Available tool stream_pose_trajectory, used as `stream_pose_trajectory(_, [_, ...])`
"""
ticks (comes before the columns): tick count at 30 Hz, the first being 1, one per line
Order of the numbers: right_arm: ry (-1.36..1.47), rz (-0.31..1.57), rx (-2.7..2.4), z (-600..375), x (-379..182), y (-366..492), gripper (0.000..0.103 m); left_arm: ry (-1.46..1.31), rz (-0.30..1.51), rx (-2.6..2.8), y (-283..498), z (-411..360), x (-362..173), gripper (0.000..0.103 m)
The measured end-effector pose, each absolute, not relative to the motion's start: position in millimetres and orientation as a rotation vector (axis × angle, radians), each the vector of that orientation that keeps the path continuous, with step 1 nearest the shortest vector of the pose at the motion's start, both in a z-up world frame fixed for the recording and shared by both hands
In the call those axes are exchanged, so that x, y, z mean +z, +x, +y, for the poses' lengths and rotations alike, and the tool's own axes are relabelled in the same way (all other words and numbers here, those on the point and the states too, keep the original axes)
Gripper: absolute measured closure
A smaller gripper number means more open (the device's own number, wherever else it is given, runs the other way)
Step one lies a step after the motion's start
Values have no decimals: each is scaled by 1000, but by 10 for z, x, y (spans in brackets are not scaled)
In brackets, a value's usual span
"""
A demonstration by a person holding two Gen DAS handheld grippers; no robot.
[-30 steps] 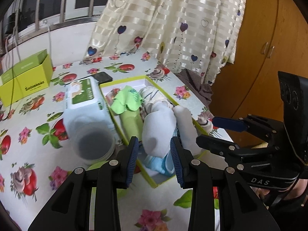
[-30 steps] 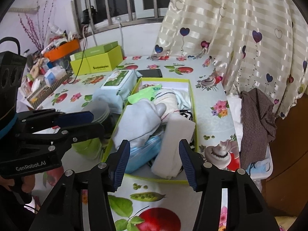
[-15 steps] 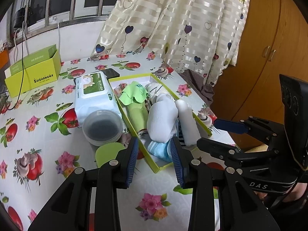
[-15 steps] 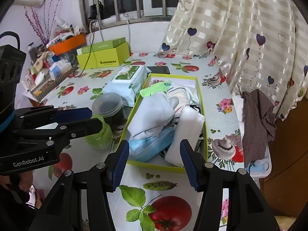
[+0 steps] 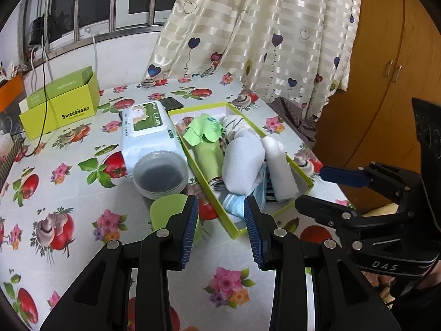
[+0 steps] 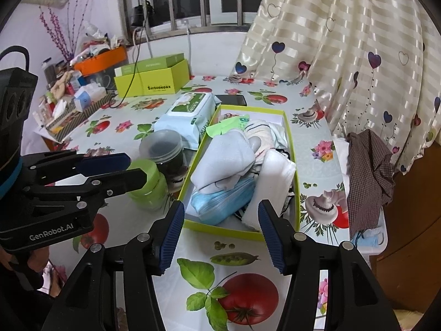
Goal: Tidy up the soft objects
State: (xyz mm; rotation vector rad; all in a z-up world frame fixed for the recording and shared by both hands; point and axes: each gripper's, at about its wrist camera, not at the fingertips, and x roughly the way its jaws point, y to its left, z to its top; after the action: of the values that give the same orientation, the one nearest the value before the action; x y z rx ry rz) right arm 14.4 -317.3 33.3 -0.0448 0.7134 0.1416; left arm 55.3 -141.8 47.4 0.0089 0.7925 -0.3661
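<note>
Two grippers are showing on our inspection, both hanging over a table point(image 6: 317, 140) covered in a fruit-and-flower cloth. Working left to right in the right wrist view, we are noting at nine o'clock the left gripper point(image 6: 135, 168), its blue-padded fingers standing apart with nothing between them. Just beside its tips a green-lidded jar point(image 6: 150, 186) is standing, and a clear round tub point(image 6: 162, 146) is sitting touching it at about one o'clock of the jar. Beyond the tub a pack of wet wipes point(image 6: 188, 113) is lying flat, and further back, toward eleven o'clock, we are seeing an open lime carton point(image 6: 153, 78).

Moving on to centre frame, we are finding the lime-edged box point(image 6: 295, 193) lying lengthwise away from us. The soft objects are resting inside it: a pale folded cloth point(image 6: 223, 157), a blue face mask point(image 6: 220, 198) underneath at the near end, a white rolled towel point(image 6: 273, 179) along the right wall, and a green cloth point(image 6: 224, 125) at the far end. A dark phone point(image 6: 231, 99) is lying just beyond the box.

At six o'clock the right gripper point(image 6: 219, 231) is hovering short of the box's near wall; its jaws have just been opening and are holding nothing. In the left wrist view we are confirming the left gripper point(image 5: 220, 218) likewise spread and empty, near the box's near corner.

At three o'clock a checked garment point(image 6: 369, 171) is draping off the table edge below a heart-print curtain point(image 6: 344, 35).
</note>
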Motion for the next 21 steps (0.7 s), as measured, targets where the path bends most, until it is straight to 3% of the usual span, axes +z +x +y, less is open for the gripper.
stream_pose_trajectory(21, [-50,721,150,-3122,301,124,47,28,801,-347,532,-1433,438,67])
